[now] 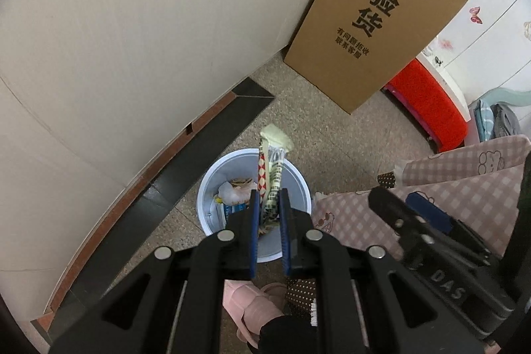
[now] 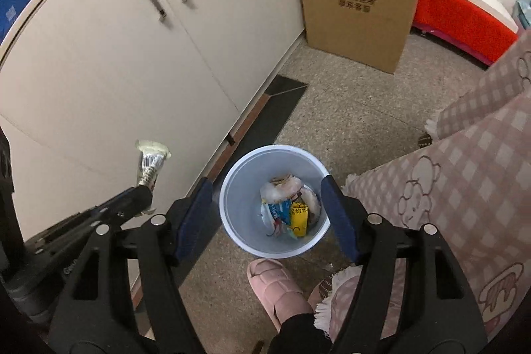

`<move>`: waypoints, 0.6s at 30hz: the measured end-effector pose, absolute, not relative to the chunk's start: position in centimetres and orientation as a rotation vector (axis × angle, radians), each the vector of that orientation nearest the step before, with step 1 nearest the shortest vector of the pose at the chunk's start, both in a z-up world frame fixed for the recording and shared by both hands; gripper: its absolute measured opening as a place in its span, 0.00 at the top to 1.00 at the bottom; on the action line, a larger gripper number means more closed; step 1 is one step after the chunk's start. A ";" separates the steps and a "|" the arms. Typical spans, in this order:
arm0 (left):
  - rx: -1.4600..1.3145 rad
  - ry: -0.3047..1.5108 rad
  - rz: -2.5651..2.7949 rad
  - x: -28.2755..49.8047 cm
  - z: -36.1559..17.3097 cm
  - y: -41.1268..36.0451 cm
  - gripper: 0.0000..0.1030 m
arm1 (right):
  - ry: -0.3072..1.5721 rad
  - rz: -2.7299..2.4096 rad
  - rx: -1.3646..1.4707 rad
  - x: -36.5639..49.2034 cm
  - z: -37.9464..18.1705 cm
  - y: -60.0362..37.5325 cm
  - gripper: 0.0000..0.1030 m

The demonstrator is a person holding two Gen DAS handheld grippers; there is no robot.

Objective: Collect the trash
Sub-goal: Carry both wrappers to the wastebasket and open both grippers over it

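Above the white bin [image 1: 300, 188], at its twelve o'clock, the left gripper [image 1: 268, 198] pinches a light, crinkly wrapper [image 1: 271, 168] by its lower end; right gripper [image 2: 267, 193] gapes empty.

The left gripper [image 1: 268, 198] points steeply down, its blue-padded fingers [image 1: 254, 221] clamped on a crumpled snack wrapper [image 1: 272, 168] that sticks up over a white trash bin [image 1: 205, 188] on the speckled floor [image 1: 315, 121] — other litter already lies inside. A cardboard box [image 1: 378, 19] leans against the cabinet [image 1: 116, 55]; the right gripper [image 1: 398, 208] shows at the right edge.
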State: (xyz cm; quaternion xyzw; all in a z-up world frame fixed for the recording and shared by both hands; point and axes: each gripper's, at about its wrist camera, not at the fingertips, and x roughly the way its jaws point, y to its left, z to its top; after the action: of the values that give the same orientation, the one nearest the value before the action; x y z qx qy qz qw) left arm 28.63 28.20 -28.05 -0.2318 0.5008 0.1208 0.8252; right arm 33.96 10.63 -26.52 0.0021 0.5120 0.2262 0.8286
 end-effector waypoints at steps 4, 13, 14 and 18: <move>-0.485 1.074 0.245 28.8 -28.2 27.6 0.90 | 1.055 0.451 0.012 33.7 -26.1 9.9 0.35; -0.451 1.066 0.225 29.9 -26.7 26.3 0.89 | 0.941 0.382 0.081 33.4 -23.9 7.5 0.34; -0.447 1.064 0.223 30.0 -26.5 26.2 0.89 | 0.932 0.373 0.091 33.4 -23.8 7.1 0.34; -0.437 1.053 0.223 30.5 -25.8 25.8 0.88 | 0.907 0.358 0.115 33.2 -23.2 6.0 0.33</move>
State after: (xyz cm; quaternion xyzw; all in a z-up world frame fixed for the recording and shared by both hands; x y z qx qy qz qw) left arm 30.50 25.82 -25.81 -0.2066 0.4973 0.1055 0.8360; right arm 33.18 5.97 -23.21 0.0553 0.4354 0.1719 0.8819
